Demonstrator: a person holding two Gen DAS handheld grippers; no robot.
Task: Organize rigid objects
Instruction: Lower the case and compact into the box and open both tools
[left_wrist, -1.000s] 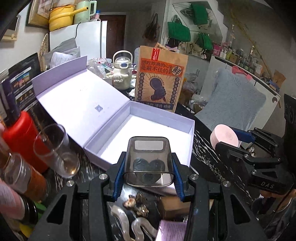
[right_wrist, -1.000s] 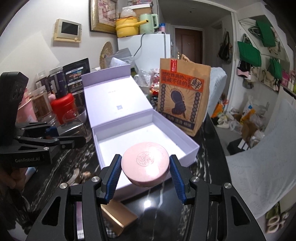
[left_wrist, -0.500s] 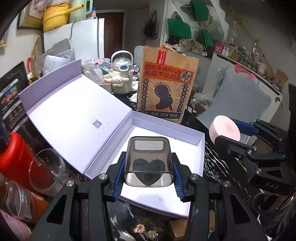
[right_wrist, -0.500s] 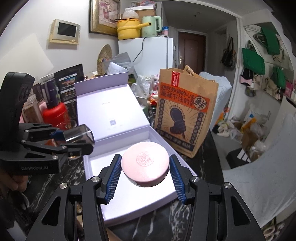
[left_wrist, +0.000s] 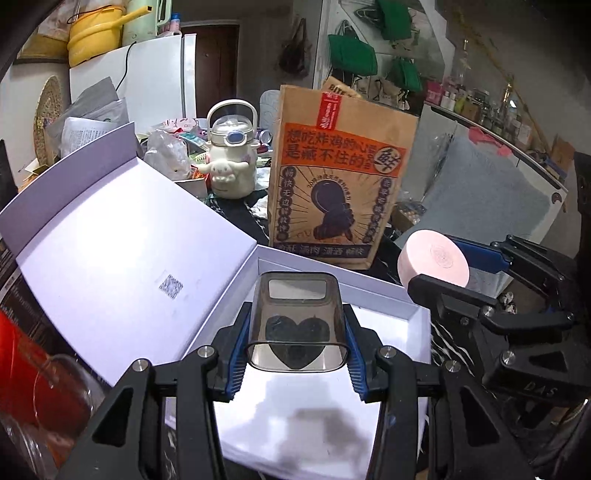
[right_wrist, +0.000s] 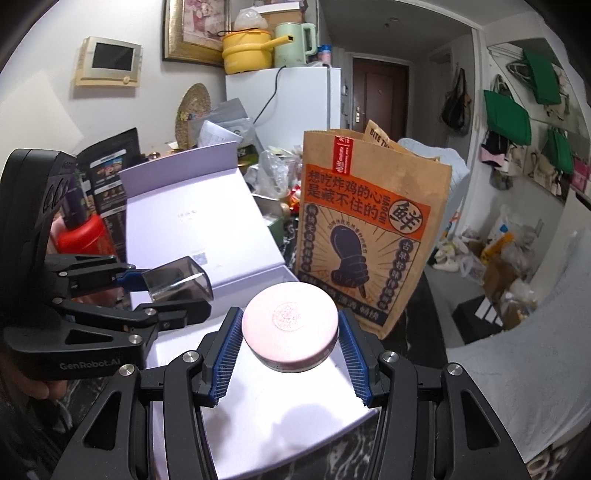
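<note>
Both claws level over white box (left_wrist: 388, 295), left claw (left_wrist: 297, 347) gripping smoky case (left_wrist: 297, 325) — right claw (right_wrist: 290, 336), pink tin (right_wrist: 290, 325)

Dark marbled bench (right_wrist: 343, 450) w/ white veins. On it: open lavender box (left_wrist: 417, 314), lid back; brown paper bag (left_wrist: 332, 177) upright just behind; cream kettle (left_wrist: 231, 166); red jar (right_wrist: 83, 234) at left.

Dim indoor room under overhead light, sharp at the centre. Glare whitens the open box (left_wrist: 388, 302) floor, where a soft shadow falls. Fisheye bending and dark corners frame both views.
</note>
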